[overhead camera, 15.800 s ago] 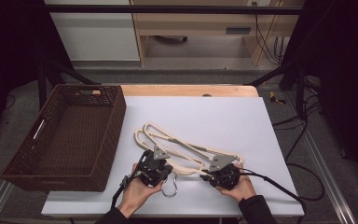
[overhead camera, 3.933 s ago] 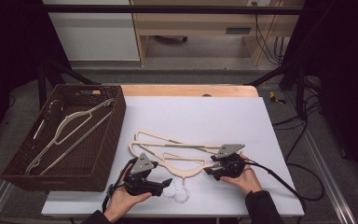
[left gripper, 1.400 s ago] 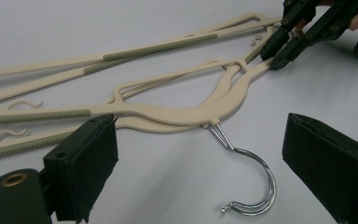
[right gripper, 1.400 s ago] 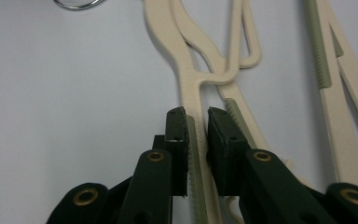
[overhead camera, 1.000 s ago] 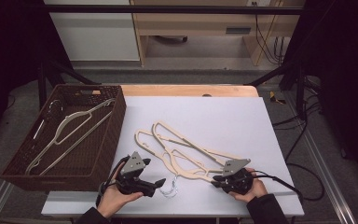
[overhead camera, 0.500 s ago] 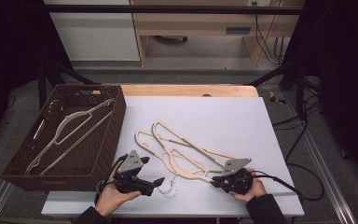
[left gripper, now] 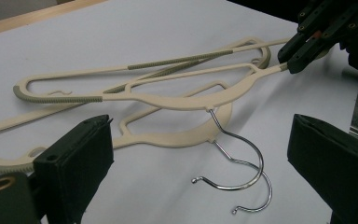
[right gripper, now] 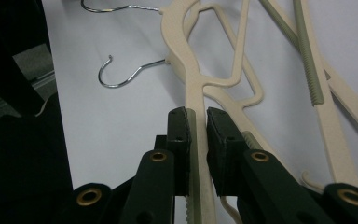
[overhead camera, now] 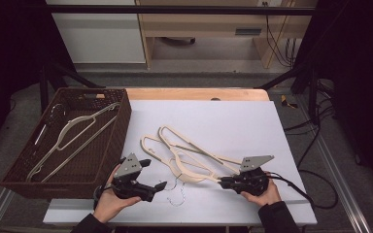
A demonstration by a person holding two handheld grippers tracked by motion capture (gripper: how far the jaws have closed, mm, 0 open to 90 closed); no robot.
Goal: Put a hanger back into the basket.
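Two cream plastic hangers (overhead camera: 194, 162) lie crossed on the white table (overhead camera: 252, 121), their metal hooks (overhead camera: 175, 191) pointing at the front edge. My right gripper (overhead camera: 222, 182) is shut on the end of one hanger's arm (right gripper: 186, 56), which shows pinched between the pads (right gripper: 196, 116). My left gripper (overhead camera: 154, 174) stands open just left of the hooks, its jaws wide apart (left gripper: 200, 154) and holding nothing. The two hooks (left gripper: 242, 163) lie ahead of it, with the right gripper (left gripper: 303, 46) beyond. A third hanger (overhead camera: 73, 133) lies inside the brown wicker basket (overhead camera: 121, 126).
The basket sits at the table's left edge, close beside my left hand. A black cable (overhead camera: 301, 187) trails from the right gripper over the table's right front corner. A wooden strip (overhead camera: 194, 93) borders the far edge.
Since the earliest frame one hanger has gone into the basket. The two remaining hangers have swung and slid toward the front. Over the last second, my left gripper edged slightly right.
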